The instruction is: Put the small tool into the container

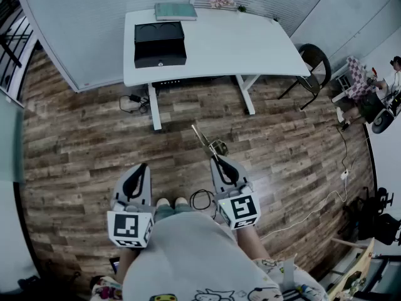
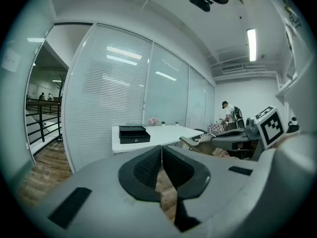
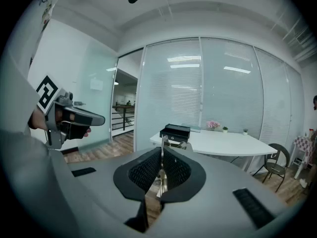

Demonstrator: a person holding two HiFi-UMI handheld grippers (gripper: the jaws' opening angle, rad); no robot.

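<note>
The black box-shaped container [image 1: 160,42] stands on the left part of a white table [image 1: 244,46], far ahead of both grippers. My right gripper [image 1: 217,160] is shut on the small tool [image 1: 205,140], a thin metal piece that sticks out forward past the jaws. In the right gripper view the tool [image 3: 163,150] stands as a narrow blade between the pads of the gripper [image 3: 161,163], with the container [image 3: 175,132] behind it. My left gripper [image 1: 143,168] is shut with nothing in it; in its own view the jaws of that gripper [image 2: 161,155] meet, and the container [image 2: 134,134] is in the distance.
A greenish book [image 1: 175,11] and small flower pots [image 1: 221,0] lie at the table's far edge against a blinded glass wall. A black chair [image 1: 315,66] stands right of the table. Cables [image 1: 134,99] lie on the wooden floor. A person [image 2: 228,112] is at the far right.
</note>
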